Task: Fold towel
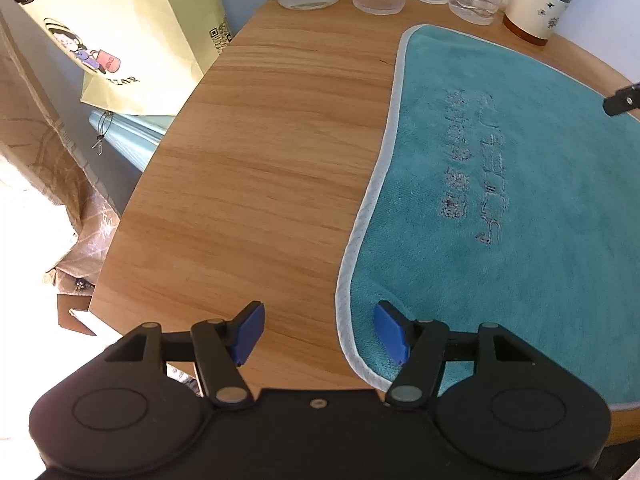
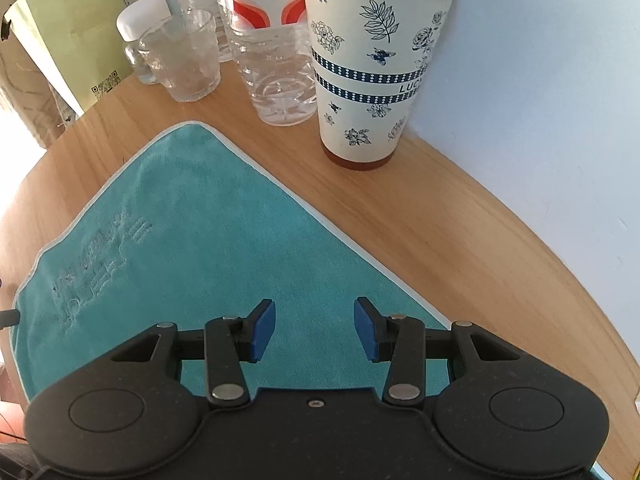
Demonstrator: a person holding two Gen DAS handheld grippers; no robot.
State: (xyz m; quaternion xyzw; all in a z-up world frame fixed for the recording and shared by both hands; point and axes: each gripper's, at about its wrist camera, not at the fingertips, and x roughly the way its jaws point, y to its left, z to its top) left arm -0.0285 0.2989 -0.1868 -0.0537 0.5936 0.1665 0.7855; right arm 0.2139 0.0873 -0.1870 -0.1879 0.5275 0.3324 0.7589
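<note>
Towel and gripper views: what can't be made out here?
- Towel: near edge hidden by the left gripper body, left wrist view.
- Embossed lettering: too faint to read, either view.
- Right gripper: height over the towel unclear.
- Water bottle: top cut off, right wrist view.

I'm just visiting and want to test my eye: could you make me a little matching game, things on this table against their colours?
Things:
1. towel
2. tall cup
3. paper bag
4. pads of the right tongs

Colours:
A. pale yellow-green
B. blue
C. teal with a pale edge
D. cream with a dark red lid and base

Pairs: 1-C, 2-D, 3-A, 4-B
</note>
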